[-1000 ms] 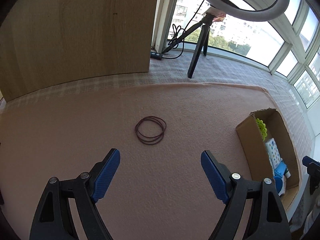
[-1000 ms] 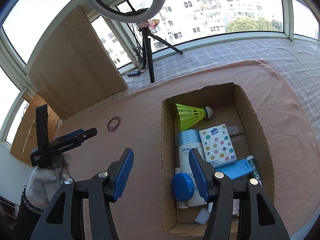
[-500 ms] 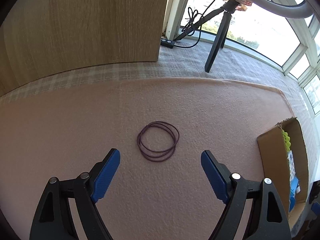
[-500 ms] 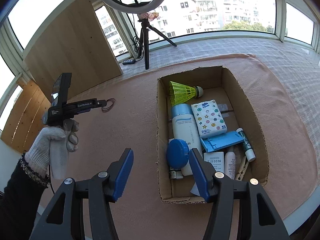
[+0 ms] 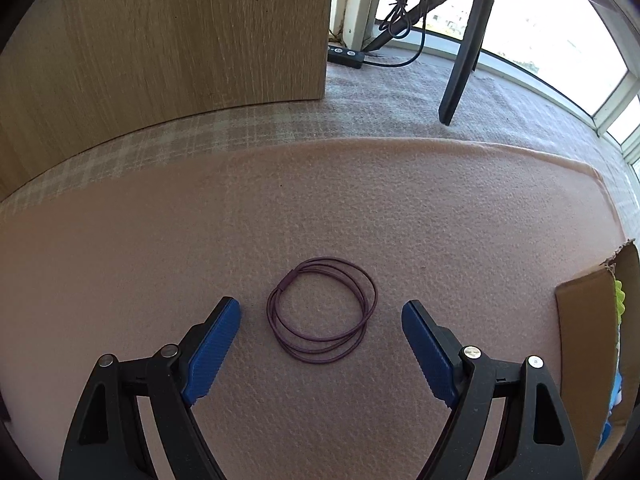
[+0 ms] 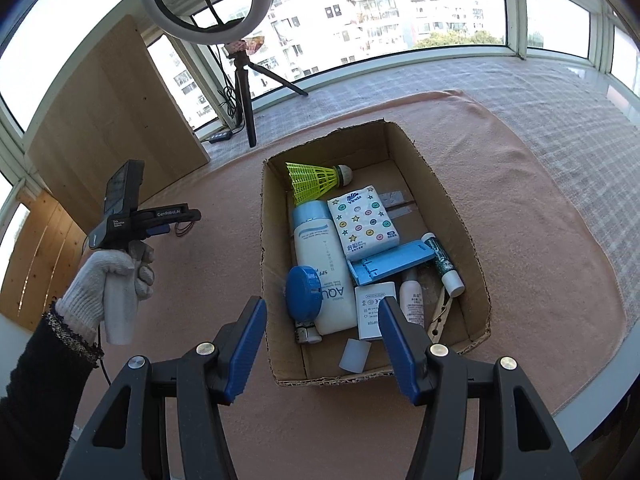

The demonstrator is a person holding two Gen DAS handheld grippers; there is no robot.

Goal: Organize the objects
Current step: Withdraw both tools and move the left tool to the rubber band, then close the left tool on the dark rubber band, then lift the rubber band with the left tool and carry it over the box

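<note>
— Pink felt mat (image 5: 360,208) over a checked cloth by the windows, with a wooden panel (image 5: 168,32) standing behind it. Where are the hair ties?

— The purple hair ties (image 5: 322,310) (a few thin loops bunched at 1 spot) lie flat on the mat, out in the open between the 2 blue pads of the left gripper (image 5: 321,316). Its jaws stand wide apart and neither pad touches the loops.

— And from the other side?

— The right wrist view shows the left gripper (image 6: 188,222) pointing down at the mat, held by a hand in a white knit glove (image 6: 108,276) with a dark sleeve. The ties are mostly hidden behind its tip there.

— What about the right gripper?

— The right gripper (image 6: 322,326) hangs over the near end of the cardboard box (image 6: 452,208), jaws partly apart, nothing between them.

— What is in the box?

— A green shuttlecock (image 6: 316,180) at the far end, a white lotion bottle (image 6: 320,268), a tissue pack (image 6: 364,222) with stars and dots, a blue round case (image 6: 305,292), a blue plastic clip (image 6: 394,260), a wooden clothespin (image 6: 440,316) and some smaller tubes.

— Anything behind?

— A ring light (image 6: 206,0) on a black tripod (image 6: 244,96) by the window.
</note>
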